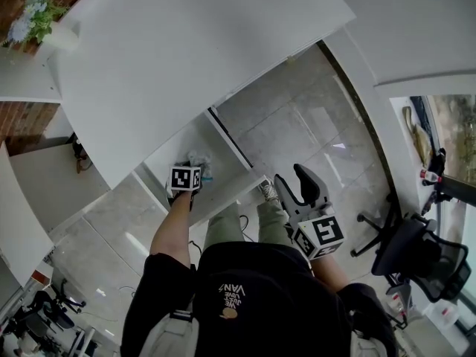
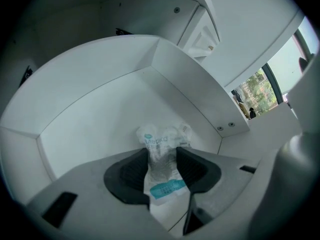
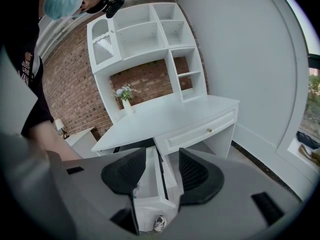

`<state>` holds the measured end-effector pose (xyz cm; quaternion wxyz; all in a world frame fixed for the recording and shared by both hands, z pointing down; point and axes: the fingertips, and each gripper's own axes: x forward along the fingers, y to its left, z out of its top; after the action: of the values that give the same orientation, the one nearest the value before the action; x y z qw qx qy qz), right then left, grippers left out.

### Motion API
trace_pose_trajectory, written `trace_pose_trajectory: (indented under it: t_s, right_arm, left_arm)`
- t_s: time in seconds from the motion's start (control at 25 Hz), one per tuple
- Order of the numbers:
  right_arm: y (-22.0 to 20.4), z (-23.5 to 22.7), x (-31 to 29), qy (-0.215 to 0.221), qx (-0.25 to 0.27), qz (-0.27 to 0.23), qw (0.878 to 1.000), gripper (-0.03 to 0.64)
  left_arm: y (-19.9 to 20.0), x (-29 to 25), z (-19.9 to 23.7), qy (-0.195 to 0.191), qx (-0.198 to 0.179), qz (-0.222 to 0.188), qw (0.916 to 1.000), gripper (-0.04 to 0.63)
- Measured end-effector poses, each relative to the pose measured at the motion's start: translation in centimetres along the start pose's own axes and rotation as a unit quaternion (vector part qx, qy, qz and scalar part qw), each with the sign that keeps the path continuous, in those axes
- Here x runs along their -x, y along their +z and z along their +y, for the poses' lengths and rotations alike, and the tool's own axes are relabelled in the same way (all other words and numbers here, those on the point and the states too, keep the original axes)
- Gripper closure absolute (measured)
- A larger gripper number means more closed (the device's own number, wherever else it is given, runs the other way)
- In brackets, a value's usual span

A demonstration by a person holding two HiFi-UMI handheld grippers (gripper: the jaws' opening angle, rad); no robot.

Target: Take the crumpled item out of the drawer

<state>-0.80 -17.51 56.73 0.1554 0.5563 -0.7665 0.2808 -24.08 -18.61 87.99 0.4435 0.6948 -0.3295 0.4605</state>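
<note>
A crumpled clear packet (image 2: 161, 164) with a teal label lies on the floor of the open white drawer (image 2: 100, 119). My left gripper (image 2: 162, 170) reaches down into that drawer, and its dark pads (image 2: 131, 173) touch the packet on both sides, which looks pinched at the waist. In the head view the left gripper (image 1: 186, 188) sits in the drawer (image 1: 223, 186), with the packet (image 1: 199, 160) just beyond its marker cube. My right gripper (image 1: 306, 188) hangs open and empty over the floor to the right, facing the desk and drawer (image 3: 150, 179) from a distance.
The white desk top (image 1: 186, 50) overhangs the back of the drawer. A second drawer (image 3: 200, 134) with a knob stays shut. The person's shoe (image 1: 268, 190) stands by the drawer front. An office chair (image 1: 416, 259) is at the right, and flowers (image 1: 37, 17) stand on the desk's far left.
</note>
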Motion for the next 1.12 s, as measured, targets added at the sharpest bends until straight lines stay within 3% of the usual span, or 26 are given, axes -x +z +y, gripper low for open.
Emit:
trace_pose_trajectory:
  t_s: [0.12,0.16,0.56,0.88,1.12]
  right_arm:
    - [0.0,0.0,0.0,0.004,0.003,0.001,1.0,0.428]
    - [0.1,0.0,0.1,0.006,0.004,0.002,1.0,0.428]
    - [1.7,0.8,0.8,0.048,0.027,-0.015,0.998,0.428]
    - [3.1,2.0,2.2,0.095,0.05,-0.031,0.994,0.428]
    - [4.3,2.9,3.4,0.133,0.073,-0.046,0.987,0.428]
  left_arm:
    - [0.2,0.4,-0.2,-0.002,-0.003,-0.008,1.0,0.459]
    - [0.4,0.7,-0.2,0.0,-0.007,-0.013,0.9999,0.516]
    - [2.7,6.1,-1.1,0.012,0.008,-0.112,0.9936,0.531]
    - [3.7,14.0,-2.3,0.054,0.028,-0.221,0.9733,0.532]
    - [3.5,20.0,-3.4,0.094,0.035,-0.291,0.9516,0.532]
